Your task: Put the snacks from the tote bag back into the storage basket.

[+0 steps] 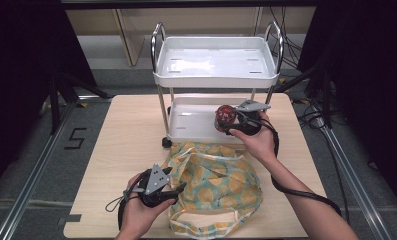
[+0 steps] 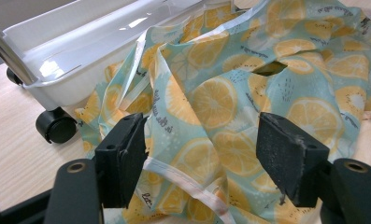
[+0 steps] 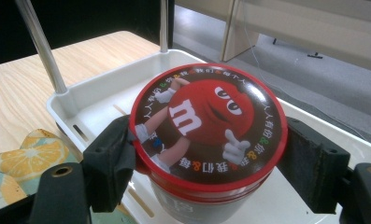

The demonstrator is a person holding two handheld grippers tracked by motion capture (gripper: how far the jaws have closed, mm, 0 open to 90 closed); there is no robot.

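Observation:
A tub with a red lid showing a candy character (image 1: 225,116) (image 3: 206,121) hangs just above the lower tray (image 1: 186,126) (image 3: 71,106) of a small white cart. My right gripper (image 1: 229,125) (image 3: 211,163) is shut on it, both pads pressed against the lid's rim. A lemon-print cloth bag (image 1: 221,185) (image 2: 220,93) lies crumpled on the wooden table (image 1: 131,145) in front of the cart. My left gripper (image 1: 180,189) (image 2: 202,154) stands open at the bag's left edge. Its jaws are wide apart over the fabric and its white hem, without pinching it.
The cart's upper tray (image 1: 216,77) sits empty between two chrome handles (image 1: 157,35). A black caster (image 2: 54,125) (image 1: 166,142) stands by the bag's corner. A chrome post (image 3: 43,46) rises at the tray's corner, close to the tub. Cables trail off to the right on the floor (image 1: 316,115).

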